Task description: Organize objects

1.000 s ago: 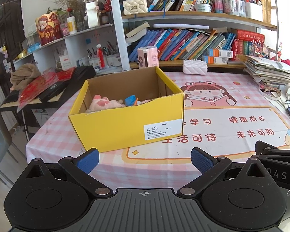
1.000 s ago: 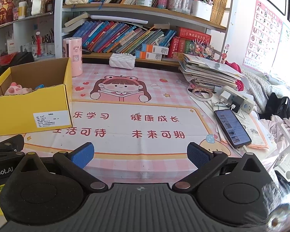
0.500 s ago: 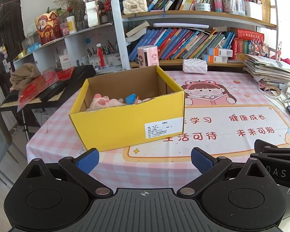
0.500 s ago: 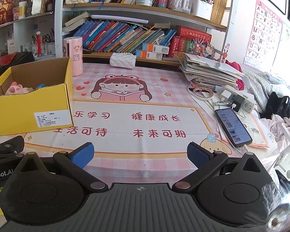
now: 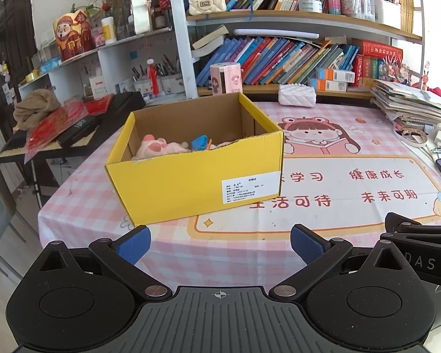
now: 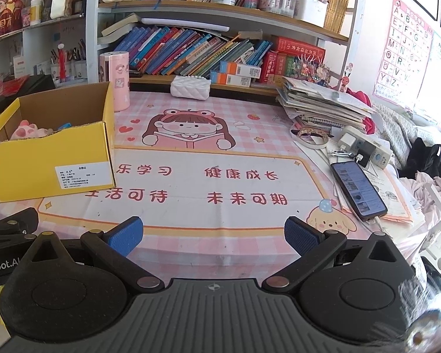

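Grippers, left (image 5: 219,244) and right (image 6: 213,236), both released and empty, hovering at tabletop (image 6: 220,182) edge, toys gathered in yellow box (image 5: 197,176).

**A child's study room at home**

Packed bookshelves (image 6: 197,50) rise at twelve o'clock behind a table under a pink cartoon tablecloth (image 6: 208,176). An alphabet poster (image 6: 402,50) hangs at two o'clock; a keyboard piano (image 5: 73,129) stands at ten o'clock.

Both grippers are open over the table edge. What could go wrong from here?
1. The phone lies on papers at the table's right edge; a sweep by the right gripper might knock it off.
2. The yellow box sits near the table's left corner; a push from the left gripper could slide it over.
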Action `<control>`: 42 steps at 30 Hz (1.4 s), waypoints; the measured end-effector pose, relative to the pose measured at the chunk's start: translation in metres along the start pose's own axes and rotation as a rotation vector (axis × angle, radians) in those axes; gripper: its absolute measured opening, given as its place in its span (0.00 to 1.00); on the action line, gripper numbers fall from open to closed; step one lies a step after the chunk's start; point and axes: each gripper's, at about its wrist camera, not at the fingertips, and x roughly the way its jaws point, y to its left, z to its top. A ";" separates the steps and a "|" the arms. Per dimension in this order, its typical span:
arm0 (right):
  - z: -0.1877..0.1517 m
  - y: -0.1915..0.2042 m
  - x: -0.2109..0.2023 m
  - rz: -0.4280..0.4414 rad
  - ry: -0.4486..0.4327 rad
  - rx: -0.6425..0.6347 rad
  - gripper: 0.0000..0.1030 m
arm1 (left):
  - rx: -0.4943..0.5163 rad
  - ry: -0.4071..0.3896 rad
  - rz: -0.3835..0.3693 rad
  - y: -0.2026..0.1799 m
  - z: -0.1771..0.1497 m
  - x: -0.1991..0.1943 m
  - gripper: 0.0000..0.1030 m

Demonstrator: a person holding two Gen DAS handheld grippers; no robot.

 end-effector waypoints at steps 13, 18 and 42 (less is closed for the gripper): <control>0.002 0.006 -0.002 0.025 0.006 -0.018 1.00 | -0.021 0.022 0.018 0.009 -0.003 0.001 0.99; 0.003 0.006 -0.004 0.026 0.004 -0.016 1.00 | -0.020 0.020 0.019 0.009 -0.003 0.000 0.99; 0.003 0.005 -0.003 0.025 0.008 -0.014 1.00 | -0.035 0.046 -0.005 0.008 -0.003 0.004 0.99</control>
